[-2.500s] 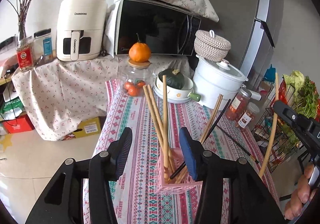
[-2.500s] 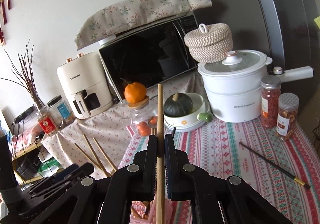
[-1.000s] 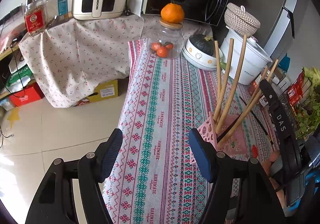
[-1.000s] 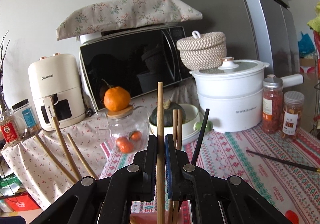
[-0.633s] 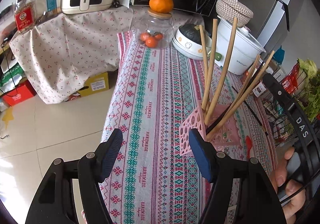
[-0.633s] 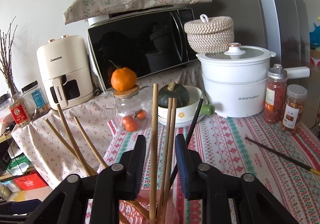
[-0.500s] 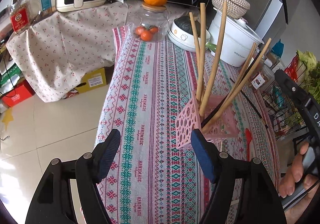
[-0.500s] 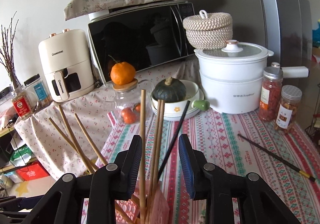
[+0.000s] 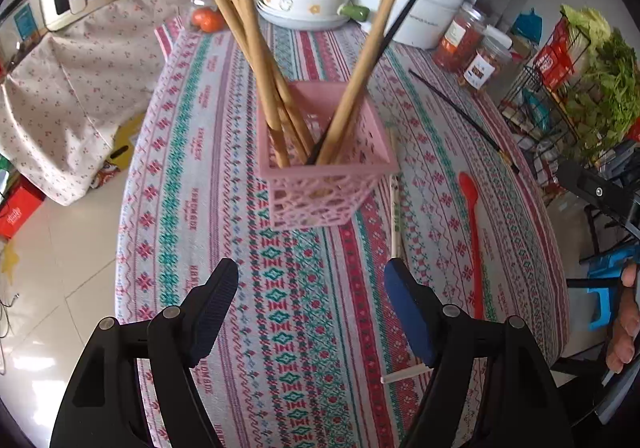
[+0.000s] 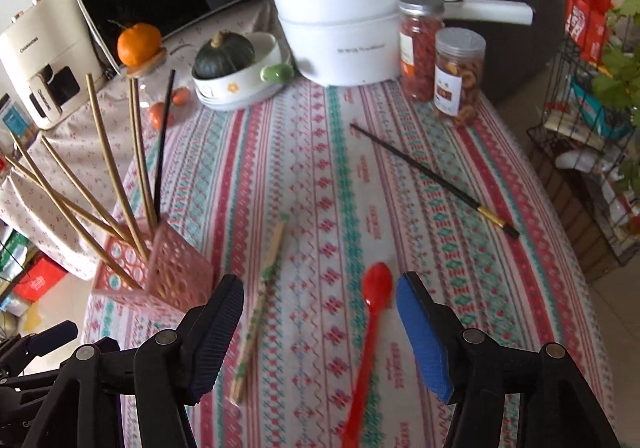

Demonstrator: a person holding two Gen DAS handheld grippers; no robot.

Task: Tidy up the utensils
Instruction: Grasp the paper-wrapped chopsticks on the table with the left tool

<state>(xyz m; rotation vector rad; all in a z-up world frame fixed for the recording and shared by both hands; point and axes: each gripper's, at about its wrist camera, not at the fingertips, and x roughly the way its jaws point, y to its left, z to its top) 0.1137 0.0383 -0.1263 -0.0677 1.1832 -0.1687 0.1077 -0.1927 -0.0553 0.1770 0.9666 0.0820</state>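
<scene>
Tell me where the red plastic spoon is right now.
In the right wrist view the red plastic spoon lies flat on the striped tablecloth, between the paper-wrapped chopsticks and the black chopstick.

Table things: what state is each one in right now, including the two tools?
Pink basket: upright, holding chopsticks.
Wooden chopsticks: standing, leaning in the basket.
Black chopstick: lying loose on the cloth.
Pale chopstick: lying flat beside the basket.
Red spoon: lying flat, not held.
White pot: lid on.
Jars: lids on.
Left tool: opening, empty.
Right tool: opening, empty, above the spoon.
</scene>
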